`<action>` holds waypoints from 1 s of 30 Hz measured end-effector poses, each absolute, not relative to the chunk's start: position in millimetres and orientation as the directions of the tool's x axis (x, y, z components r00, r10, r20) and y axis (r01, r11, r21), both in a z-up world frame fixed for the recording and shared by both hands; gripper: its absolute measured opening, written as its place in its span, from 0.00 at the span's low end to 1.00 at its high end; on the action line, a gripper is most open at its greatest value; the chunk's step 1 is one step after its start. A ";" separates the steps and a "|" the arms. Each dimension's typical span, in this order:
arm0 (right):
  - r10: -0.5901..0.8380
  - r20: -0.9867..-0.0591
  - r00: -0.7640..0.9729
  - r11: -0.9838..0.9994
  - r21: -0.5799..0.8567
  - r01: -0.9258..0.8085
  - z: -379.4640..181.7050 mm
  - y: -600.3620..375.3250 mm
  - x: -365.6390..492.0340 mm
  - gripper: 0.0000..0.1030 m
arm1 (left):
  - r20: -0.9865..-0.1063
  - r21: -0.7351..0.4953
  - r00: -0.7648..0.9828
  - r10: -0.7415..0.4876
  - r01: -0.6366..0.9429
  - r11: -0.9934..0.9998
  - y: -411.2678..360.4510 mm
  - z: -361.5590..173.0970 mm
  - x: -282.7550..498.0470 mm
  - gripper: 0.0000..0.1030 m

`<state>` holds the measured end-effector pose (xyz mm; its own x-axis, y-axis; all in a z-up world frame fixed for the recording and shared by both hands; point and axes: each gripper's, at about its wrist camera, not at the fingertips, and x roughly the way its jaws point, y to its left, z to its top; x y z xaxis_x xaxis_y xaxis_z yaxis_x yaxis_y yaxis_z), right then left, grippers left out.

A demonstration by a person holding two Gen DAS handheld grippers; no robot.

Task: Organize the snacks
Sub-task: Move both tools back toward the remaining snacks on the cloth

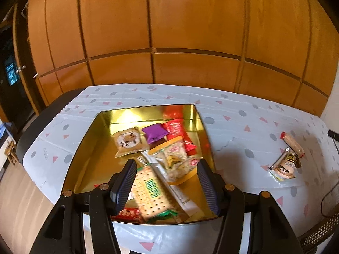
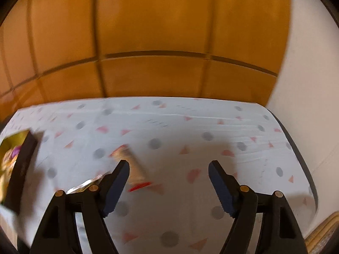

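Both grippers, left (image 1: 166,182) & right (image 2: 169,185), fingers wide, empty. Risk: right clips the red-ended wrapped snack bar (image 2: 132,165) (blurred) off-centre, skidding it across worktop (image 2: 190,127).

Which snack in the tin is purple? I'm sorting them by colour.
The small purple packet, lying toward the far end of the gold tin, between the tan round-biscuit packet and the red packet. No other wrapper there is purple.

green characters mark the cracker packet (image 1: 151,192) in the tin, too blurred to read.
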<state>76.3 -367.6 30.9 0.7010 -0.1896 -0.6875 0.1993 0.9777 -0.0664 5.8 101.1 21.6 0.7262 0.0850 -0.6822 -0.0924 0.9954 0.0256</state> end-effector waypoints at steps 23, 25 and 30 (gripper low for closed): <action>-0.101 -0.631 0.769 0.944 0.184 0.275 38.2 -402.0 70.7 0.86 | -0.761 0.010 0.586 -0.278 0.439 0.898 -44.6 7.5 46.5 0.58; -0.098 -0.630 0.770 0.944 0.187 0.273 38.1 -402.0 70.9 0.86 | -0.782 -0.030 0.519 -0.345 0.522 0.852 -65.6 1.1 53.1 0.58; -0.101 -0.637 0.764 0.952 0.160 0.259 37.1 -396.1 73.0 0.87 | -0.816 -0.051 0.430 -0.386 0.612 0.789 -114.3 -20.6 68.9 0.58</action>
<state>73.0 -396.1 37.1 0.7642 -0.1010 -0.6370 0.2594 0.9524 0.1601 68.9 -114.3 -20.6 0.4300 -0.3856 -0.8164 0.6117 0.7895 -0.0507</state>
